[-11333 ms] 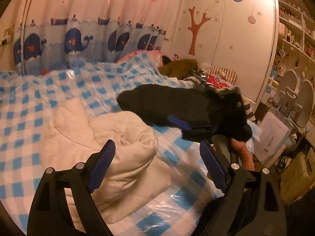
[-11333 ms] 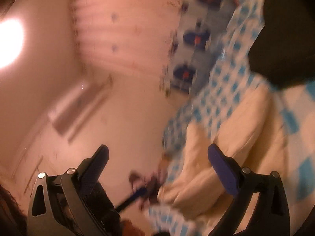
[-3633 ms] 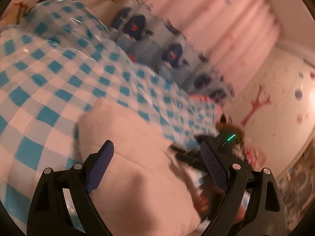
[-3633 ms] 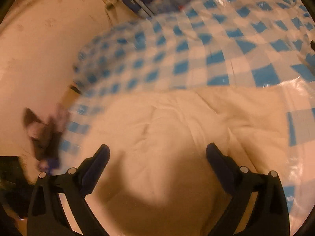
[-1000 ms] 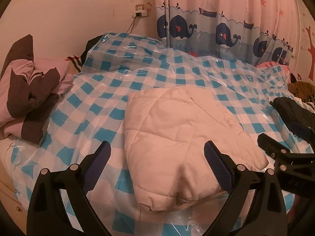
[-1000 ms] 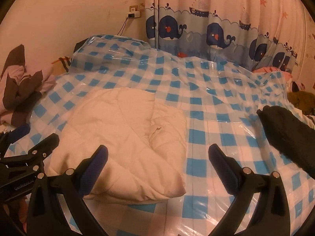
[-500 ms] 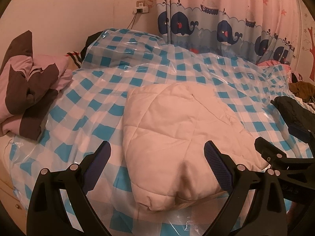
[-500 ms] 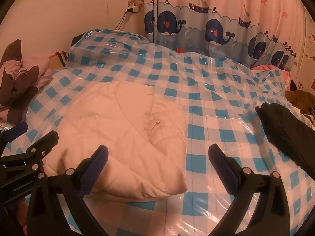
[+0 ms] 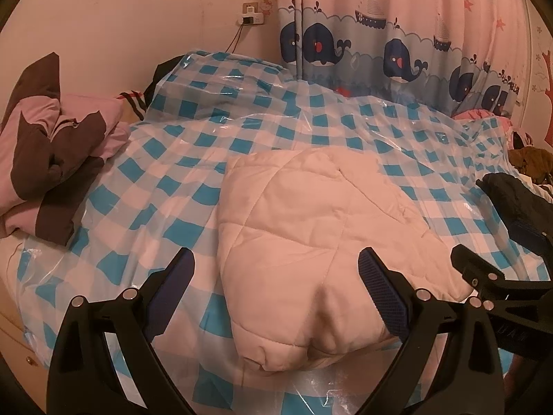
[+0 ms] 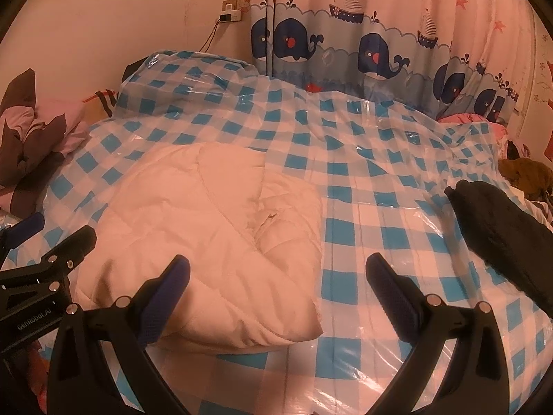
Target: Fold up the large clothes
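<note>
Flanking the folded white jacket [image 9: 311, 242] — pink-brown clothes [image 9: 45, 159], black garment [image 10: 501, 231].

It was a bedroom in a home, most likely a child's. A bed [image 9: 145, 186] filled the room, spread with a blue-and-white checked cover under clear plastic. Behind it hung a pink curtain [image 10: 397, 10] printed with whales, sailing boats and stars. A wall socket [image 9: 252, 17] sat beside a small cartoon sticker, a cord trailing from it. Loose clothes lay about: a pink-and-brown heap [image 9: 45, 152] at one edge, a dark garment [image 10: 501, 235] at the other. A red tree-shaped wall decal [image 9: 547, 97] showed at the frame's blurred rim, possibly on a wardrobe.
</note>
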The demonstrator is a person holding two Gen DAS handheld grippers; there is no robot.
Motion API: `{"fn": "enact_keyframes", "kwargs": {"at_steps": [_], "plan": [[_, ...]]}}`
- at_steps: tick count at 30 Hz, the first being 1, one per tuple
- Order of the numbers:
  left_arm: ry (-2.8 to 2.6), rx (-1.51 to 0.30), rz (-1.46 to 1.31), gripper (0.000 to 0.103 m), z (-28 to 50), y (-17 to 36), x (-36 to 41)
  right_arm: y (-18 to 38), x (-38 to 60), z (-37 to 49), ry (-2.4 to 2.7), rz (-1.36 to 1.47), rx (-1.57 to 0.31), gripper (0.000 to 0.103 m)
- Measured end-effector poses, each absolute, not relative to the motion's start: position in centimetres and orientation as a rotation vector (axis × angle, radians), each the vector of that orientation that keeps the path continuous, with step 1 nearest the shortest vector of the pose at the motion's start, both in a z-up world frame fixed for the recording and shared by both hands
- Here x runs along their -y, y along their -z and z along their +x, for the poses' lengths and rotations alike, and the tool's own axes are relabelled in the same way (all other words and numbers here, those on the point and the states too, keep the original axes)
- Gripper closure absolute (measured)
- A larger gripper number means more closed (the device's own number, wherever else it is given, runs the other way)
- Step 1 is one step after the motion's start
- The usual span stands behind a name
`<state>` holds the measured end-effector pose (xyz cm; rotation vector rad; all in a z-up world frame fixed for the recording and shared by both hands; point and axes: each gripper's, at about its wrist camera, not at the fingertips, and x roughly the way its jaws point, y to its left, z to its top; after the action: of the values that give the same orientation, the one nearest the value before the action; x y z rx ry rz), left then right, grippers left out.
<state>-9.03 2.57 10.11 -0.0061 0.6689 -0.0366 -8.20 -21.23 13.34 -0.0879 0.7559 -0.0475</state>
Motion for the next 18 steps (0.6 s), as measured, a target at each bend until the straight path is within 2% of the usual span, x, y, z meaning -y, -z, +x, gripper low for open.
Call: {"fn": "enact_keyframes", "kwargs": {"at_steps": [18], "plan": [[0.033, -0.671, -0.011, 0.011, -9.21, -10.07, -2.33, -13.38, 21.31, -8.22, 0.044, -0.091, -0.758, 0.005]]}}
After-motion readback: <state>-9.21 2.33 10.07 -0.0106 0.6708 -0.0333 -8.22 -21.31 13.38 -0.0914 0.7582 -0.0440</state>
